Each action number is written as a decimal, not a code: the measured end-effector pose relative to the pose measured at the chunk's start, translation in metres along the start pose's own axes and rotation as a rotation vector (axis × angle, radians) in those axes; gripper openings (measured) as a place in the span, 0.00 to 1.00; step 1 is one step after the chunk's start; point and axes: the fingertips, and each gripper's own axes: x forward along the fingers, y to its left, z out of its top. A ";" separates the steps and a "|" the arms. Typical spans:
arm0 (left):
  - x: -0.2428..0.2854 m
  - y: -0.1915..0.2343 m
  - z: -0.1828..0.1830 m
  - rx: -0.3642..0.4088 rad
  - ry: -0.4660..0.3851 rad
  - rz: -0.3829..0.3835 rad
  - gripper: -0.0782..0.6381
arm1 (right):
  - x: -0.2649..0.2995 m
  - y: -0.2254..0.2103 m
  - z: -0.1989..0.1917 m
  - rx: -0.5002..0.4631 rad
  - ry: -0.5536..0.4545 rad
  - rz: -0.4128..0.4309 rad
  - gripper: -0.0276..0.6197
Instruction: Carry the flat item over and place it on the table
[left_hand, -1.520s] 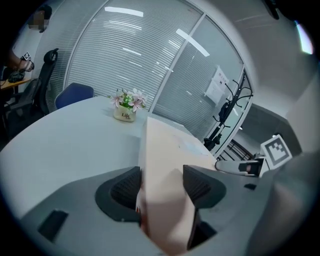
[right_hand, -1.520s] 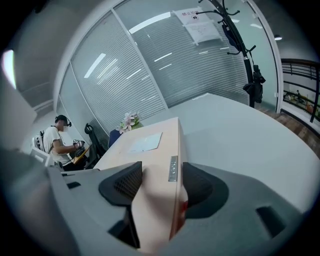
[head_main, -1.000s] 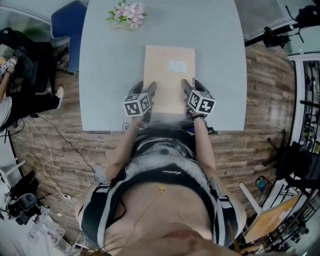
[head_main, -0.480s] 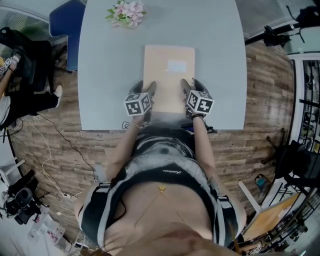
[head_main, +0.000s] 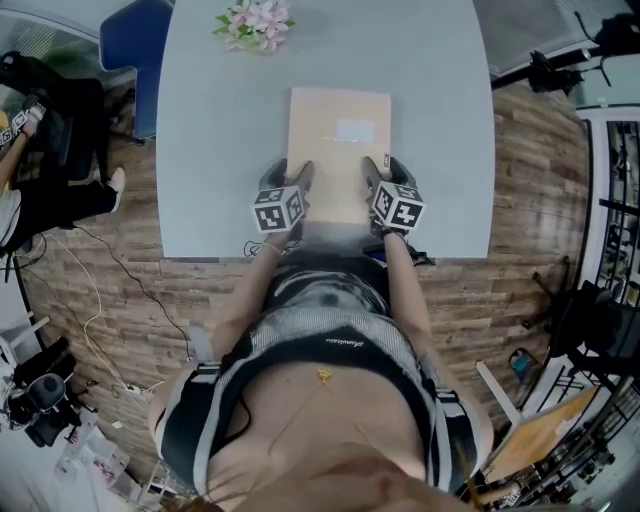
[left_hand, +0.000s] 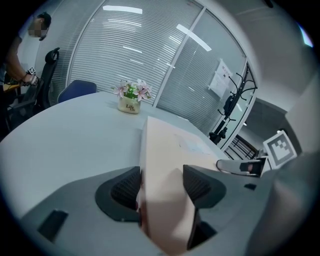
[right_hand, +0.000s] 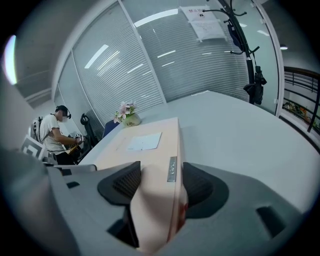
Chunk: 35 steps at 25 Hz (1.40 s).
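A flat tan box (head_main: 338, 150) with a white label lies on the grey table (head_main: 220, 120), its near end by the front edge. My left gripper (head_main: 298, 177) is shut on the box's near left corner; the box (left_hand: 160, 165) fills the gap between the dark pads (left_hand: 125, 187). My right gripper (head_main: 375, 172) is shut on the near right corner. There the box (right_hand: 150, 150) sits clamped between its pads (right_hand: 197, 185), a small grey strip on its side edge.
A small pot of pink flowers (head_main: 255, 25) stands at the table's far left. A blue chair (head_main: 130, 50) is beside the table's left edge. A person (right_hand: 52, 132) stands off to the left. Wooden floor and cables surround the table.
Both grippers and the box have barely moved; the grip on the box's near corners is the same.
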 end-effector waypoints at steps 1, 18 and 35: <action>0.000 0.000 0.000 0.005 -0.005 0.001 0.48 | 0.000 0.000 0.000 -0.005 -0.008 -0.001 0.45; -0.001 -0.002 0.000 0.063 -0.043 0.026 0.48 | -0.001 0.000 0.000 -0.048 -0.021 -0.027 0.46; -0.001 -0.004 0.000 0.071 -0.047 0.032 0.48 | -0.001 -0.001 0.000 -0.043 -0.021 -0.025 0.46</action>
